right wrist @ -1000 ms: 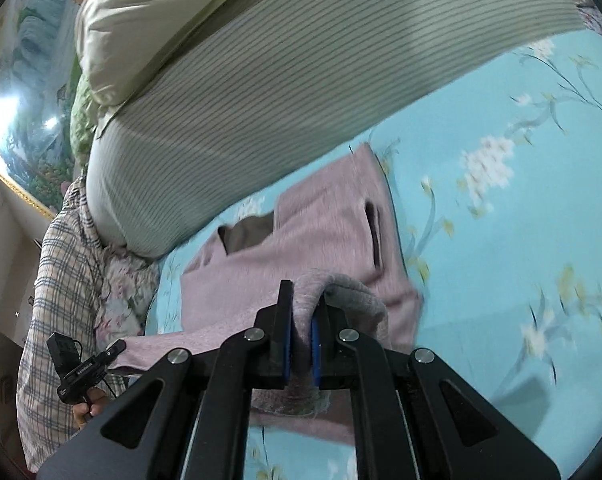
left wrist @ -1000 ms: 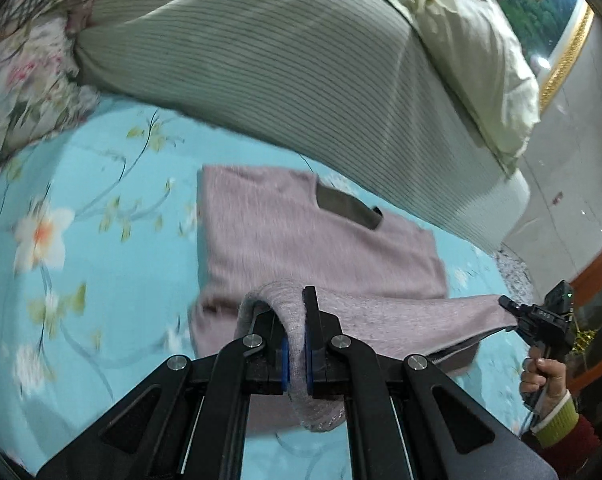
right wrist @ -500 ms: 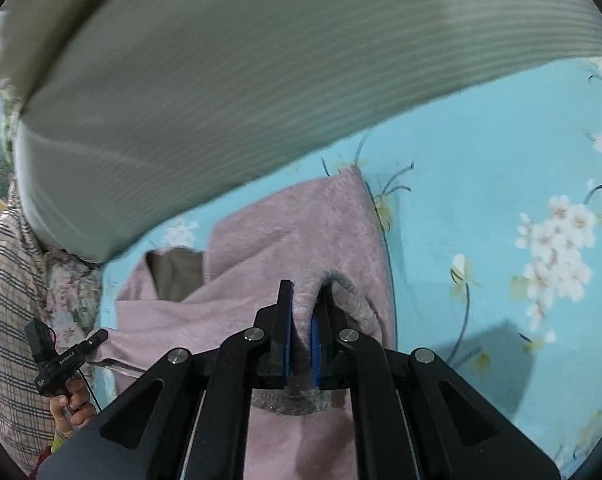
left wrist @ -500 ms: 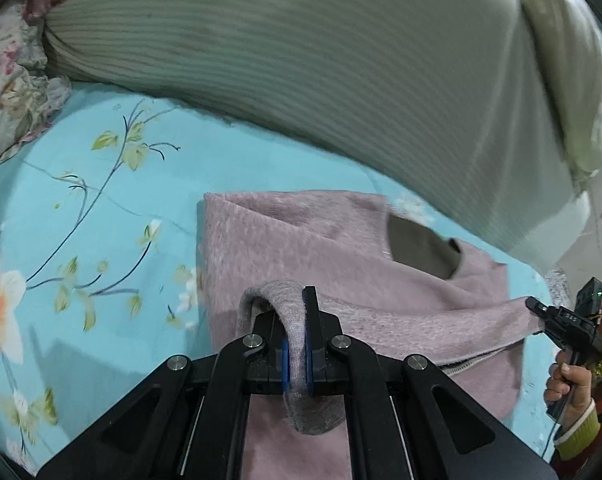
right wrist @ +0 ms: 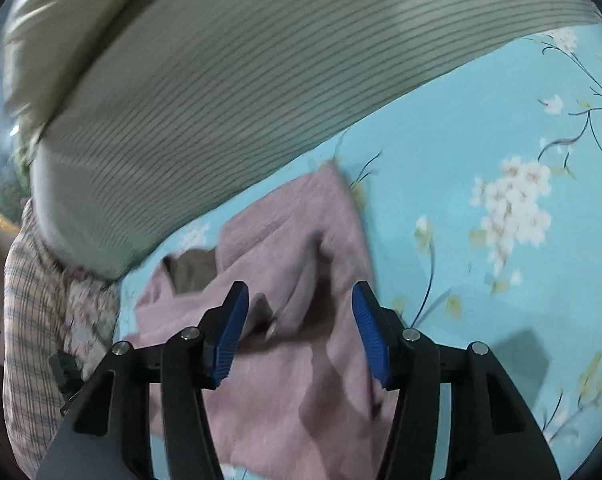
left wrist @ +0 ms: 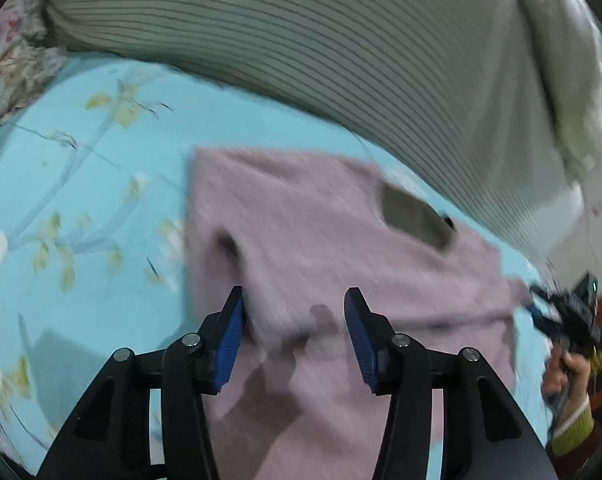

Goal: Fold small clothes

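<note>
On the blue floral bedsheet [left wrist: 101, 208], close to the striped pillow [left wrist: 341, 60] at the bed's far edge, the pink sweater [left wrist: 321, 240] lies half folded. Both the left gripper [left wrist: 293, 332] and right gripper [right wrist: 299, 328] are opening, pads off the cloth, with the folded-over hem loose between the jaws. My worry: the fuzzy knit could snag on a pad as they pull away and drag the fold crooked, or the bunched corner just springs open.
</note>
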A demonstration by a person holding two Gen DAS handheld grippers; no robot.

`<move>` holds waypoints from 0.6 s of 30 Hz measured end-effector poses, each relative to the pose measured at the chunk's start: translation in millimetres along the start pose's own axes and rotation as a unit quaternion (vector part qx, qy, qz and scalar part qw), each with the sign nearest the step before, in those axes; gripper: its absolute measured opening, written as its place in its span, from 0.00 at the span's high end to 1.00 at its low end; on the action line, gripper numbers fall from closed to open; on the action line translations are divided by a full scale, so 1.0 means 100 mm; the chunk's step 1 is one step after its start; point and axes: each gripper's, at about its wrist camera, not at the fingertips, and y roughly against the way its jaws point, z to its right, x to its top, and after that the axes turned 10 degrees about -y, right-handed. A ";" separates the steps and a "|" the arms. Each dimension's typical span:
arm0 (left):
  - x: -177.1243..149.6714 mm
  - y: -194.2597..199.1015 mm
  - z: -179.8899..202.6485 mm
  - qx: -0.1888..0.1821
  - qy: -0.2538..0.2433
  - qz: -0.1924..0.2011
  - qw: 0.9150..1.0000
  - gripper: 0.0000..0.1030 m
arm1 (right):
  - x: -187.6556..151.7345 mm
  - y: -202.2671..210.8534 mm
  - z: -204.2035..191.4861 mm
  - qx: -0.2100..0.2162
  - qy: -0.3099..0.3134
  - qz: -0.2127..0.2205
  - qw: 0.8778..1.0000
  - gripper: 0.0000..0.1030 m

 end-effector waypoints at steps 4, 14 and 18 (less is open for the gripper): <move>-0.36 -0.20 0.43 -0.053 -0.043 -0.054 0.996 0.52 | -0.40 -0.19 -0.26 -0.008 0.088 -0.060 0.994 0.52; -0.14 -0.81 0.71 -0.017 -0.068 -0.089 0.994 0.63 | -0.36 -0.96 -0.60 -0.095 0.240 -0.103 0.961 0.85; 0.18 -0.88 0.49 0.012 -0.046 -0.063 0.997 0.69 | 0.15 -0.92 -0.49 -0.104 0.176 -0.036 0.978 0.86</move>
